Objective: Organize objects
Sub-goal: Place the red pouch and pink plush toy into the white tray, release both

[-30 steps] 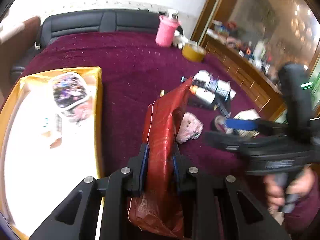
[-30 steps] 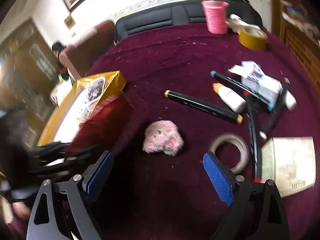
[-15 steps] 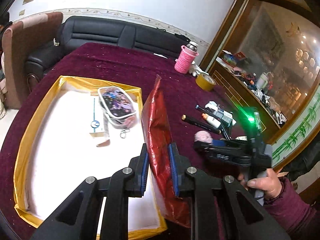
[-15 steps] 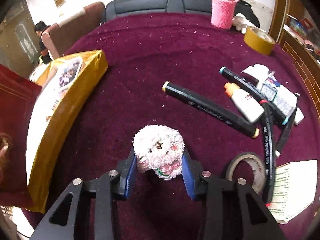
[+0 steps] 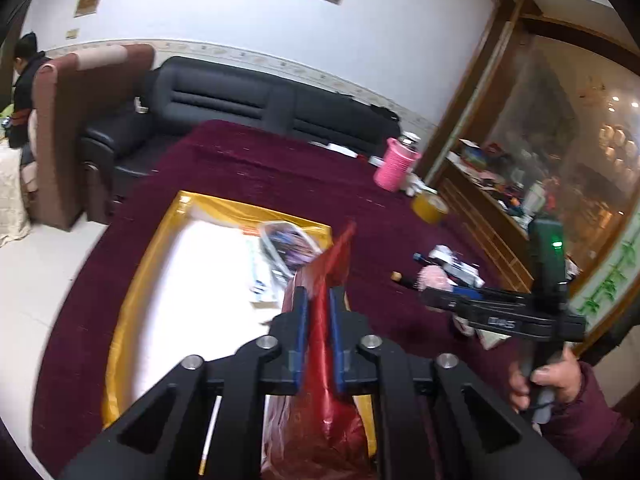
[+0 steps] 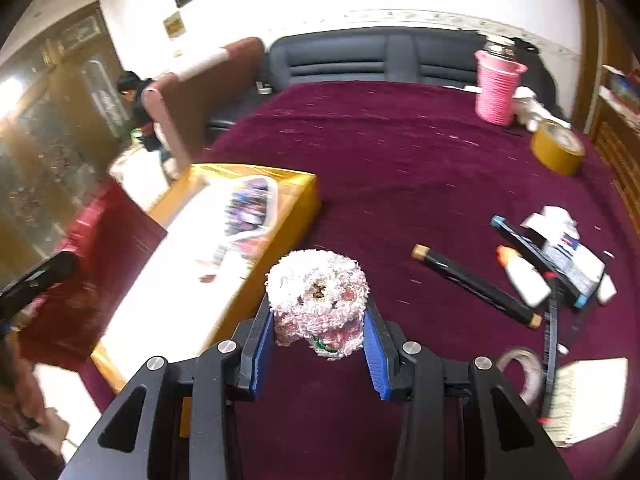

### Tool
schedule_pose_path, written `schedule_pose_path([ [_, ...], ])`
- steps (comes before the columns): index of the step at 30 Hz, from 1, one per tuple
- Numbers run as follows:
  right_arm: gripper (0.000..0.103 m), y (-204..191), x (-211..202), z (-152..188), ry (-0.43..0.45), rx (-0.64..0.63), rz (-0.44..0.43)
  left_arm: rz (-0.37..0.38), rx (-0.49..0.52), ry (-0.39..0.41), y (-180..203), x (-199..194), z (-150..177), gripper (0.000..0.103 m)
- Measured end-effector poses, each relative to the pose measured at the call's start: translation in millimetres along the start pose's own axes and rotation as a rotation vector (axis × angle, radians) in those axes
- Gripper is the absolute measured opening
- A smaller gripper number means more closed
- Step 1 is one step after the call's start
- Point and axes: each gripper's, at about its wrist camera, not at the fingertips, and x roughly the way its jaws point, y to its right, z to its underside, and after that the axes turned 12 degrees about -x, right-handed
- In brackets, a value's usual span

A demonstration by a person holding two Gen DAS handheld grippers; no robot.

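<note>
Right claw [image 6: 318,344], wide open a second ago, now gripping plush toy [image 6: 318,300], lifting it off worktop [image 6: 400,168]; left claw [image 5: 318,340] clamping red bag [image 5: 320,320] over gold tray [image 5: 132,300], lower centre — both items probably heading trayward.

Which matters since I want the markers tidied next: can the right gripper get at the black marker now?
Probably not yet: the right gripper is shut on the pink plush toy. The black marker lies uncovered on the cloth.
</note>
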Motion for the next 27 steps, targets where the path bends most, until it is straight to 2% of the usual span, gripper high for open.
schedule_pose_path([
  [1,0.044,-5,2,-6,0.003,0.002,-0.032,-0.003,-0.011,0.003,-5,0,-5,0.000],
  [5,0.044,-25,18,-30,-0.008,0.002,-0.127,-0.037,-0.030,0.009,-23,10,-26,0.000],
  [7,0.044,-38,34,-43,-0.029,-0.009,-0.150,-0.086,-0.021,0.013,-31,24,-34,0.000],
  [9,0.045,-50,50,-50,-0.056,-0.007,-0.174,-0.092,-0.048,-0.010,-41,37,-39,0.000],
  [12,0.045,-70,71,-55,-0.092,-0.015,-0.203,-0.083,-0.064,-0.038,-52,40,-33,0.000],
  [15,0.045,-83,87,-63,-0.115,-0.027,-0.213,-0.107,-0.048,-0.044,-56,37,-22,0.002],
  [18,0.045,-90,106,-75,-0.136,-0.021,-0.233,-0.103,-0.079,-0.042,-66,27,-12,0.015],
  [20,0.045,-97,123,-84,-0.156,-0.019,-0.242,-0.114,-0.102,-0.033,-74,21,-8,0.031],
  [25,0.045,-114,155,-100,-0.191,-0.044,-0.201,-0.129,-0.158,-0.002,-92,2,-2,0.049],
  [27,0.045,-118,168,-104,-0.208,-0.050,-0.183,-0.130,-0.170,0.009,-97,-4,1,0.052],
])
